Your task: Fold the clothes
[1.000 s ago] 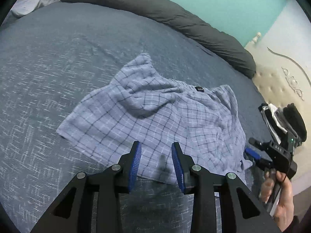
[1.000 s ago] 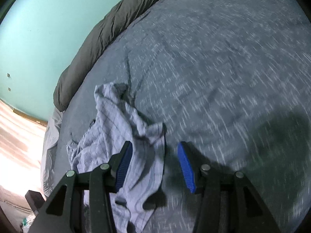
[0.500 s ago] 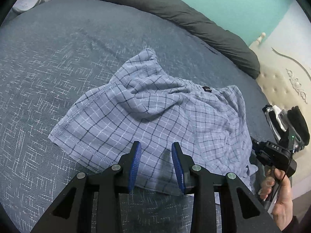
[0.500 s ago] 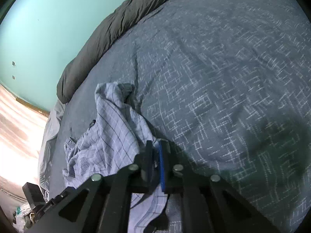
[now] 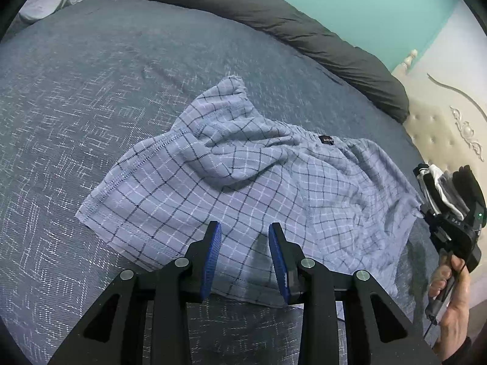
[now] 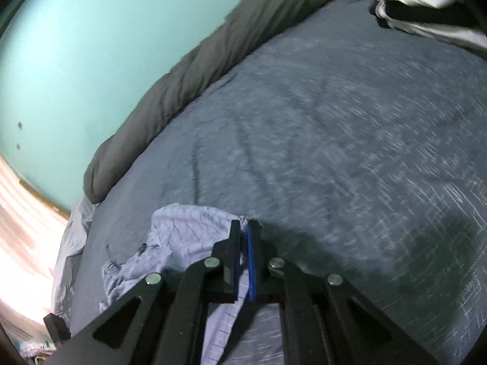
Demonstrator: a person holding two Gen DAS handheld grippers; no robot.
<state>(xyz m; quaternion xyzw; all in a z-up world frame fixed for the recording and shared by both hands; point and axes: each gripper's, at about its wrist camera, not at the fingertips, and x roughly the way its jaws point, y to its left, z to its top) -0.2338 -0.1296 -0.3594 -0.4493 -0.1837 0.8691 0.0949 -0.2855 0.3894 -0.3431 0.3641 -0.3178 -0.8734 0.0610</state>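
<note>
A light blue checked garment (image 5: 243, 182) lies rumpled on the dark blue bedspread (image 5: 76, 91). My left gripper (image 5: 245, 231) is open, its blue pads hovering just over the garment's near hem. My right gripper (image 6: 245, 228) is shut on a bunched edge of the same garment (image 6: 182, 237) and holds it lifted off the bed. In the left wrist view the right gripper's body (image 5: 453, 231) and the hand on it sit at the garment's right edge.
A dark grey rolled duvet (image 5: 274, 21) runs along the far side under the teal wall. A cream tufted headboard (image 5: 441, 130) stands at the right. Folded dark and white clothes (image 6: 426, 3) lie at the bed's far corner. A pale sheet (image 5: 51, 0) lies at the far left.
My right gripper closed on the garment's edge and has pulled it up and away, stretching the cloth rightward. My left gripper stayed open and came closer over the near hem.
</note>
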